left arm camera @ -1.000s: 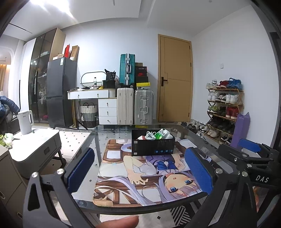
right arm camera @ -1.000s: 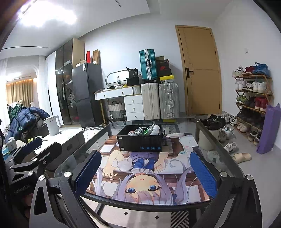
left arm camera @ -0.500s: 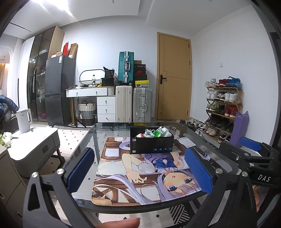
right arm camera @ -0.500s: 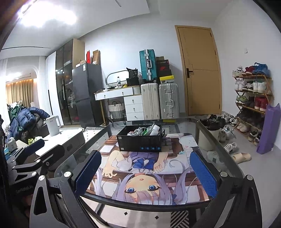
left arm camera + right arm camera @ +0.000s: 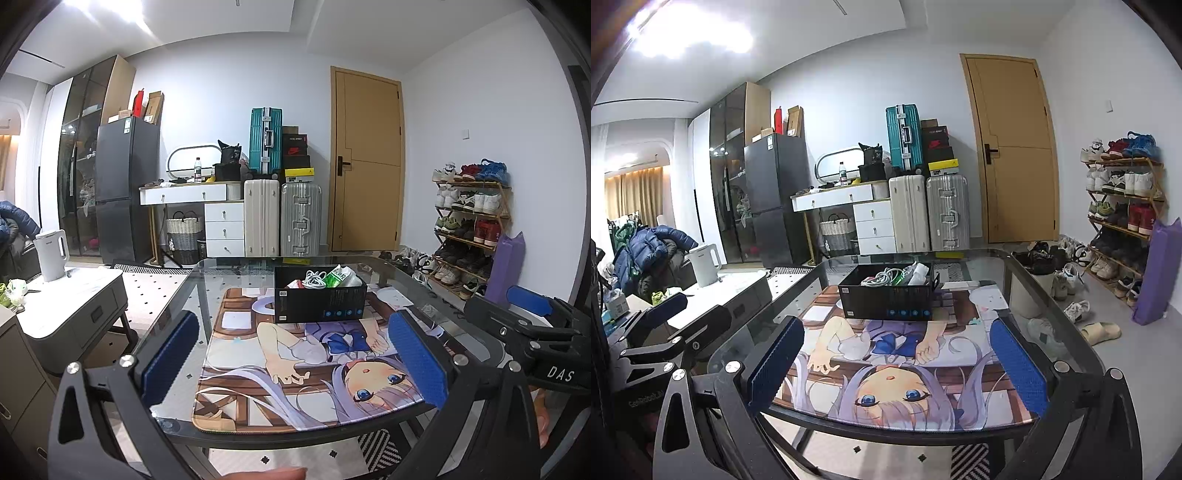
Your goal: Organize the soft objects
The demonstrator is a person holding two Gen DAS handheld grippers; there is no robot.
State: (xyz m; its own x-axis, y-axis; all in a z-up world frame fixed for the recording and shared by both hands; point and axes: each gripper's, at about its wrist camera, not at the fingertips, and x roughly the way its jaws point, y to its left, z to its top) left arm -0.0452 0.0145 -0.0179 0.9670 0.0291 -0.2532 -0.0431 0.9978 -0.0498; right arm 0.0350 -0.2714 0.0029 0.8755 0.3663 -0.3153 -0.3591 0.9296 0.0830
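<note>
A black open box (image 5: 320,300) (image 5: 889,300) stands at the far end of an illustrated desk mat (image 5: 299,360) (image 5: 901,365) on a glass table. It holds a coiled white cable (image 5: 314,279) (image 5: 882,277), a green-and-white packet (image 5: 337,276) and other small items. My left gripper (image 5: 293,347) hovers open over the near part of the mat with nothing between its blue pads. Likewise my right gripper (image 5: 895,356) is open and empty, well short of the box. Each gripper shows at the edge of the other's view.
The glass table (image 5: 207,280) has a dark rim. A low grey cabinet (image 5: 70,306) with a white kettle (image 5: 51,254) stands to the left. Suitcases, a white dresser and a fridge line the far wall; a shoe rack (image 5: 1123,206) and loose shoes are on the right.
Both views have shifted only slightly; the left wrist view has drifted a little so the box sits marginally further off. Both grippers stay open and empty.
</note>
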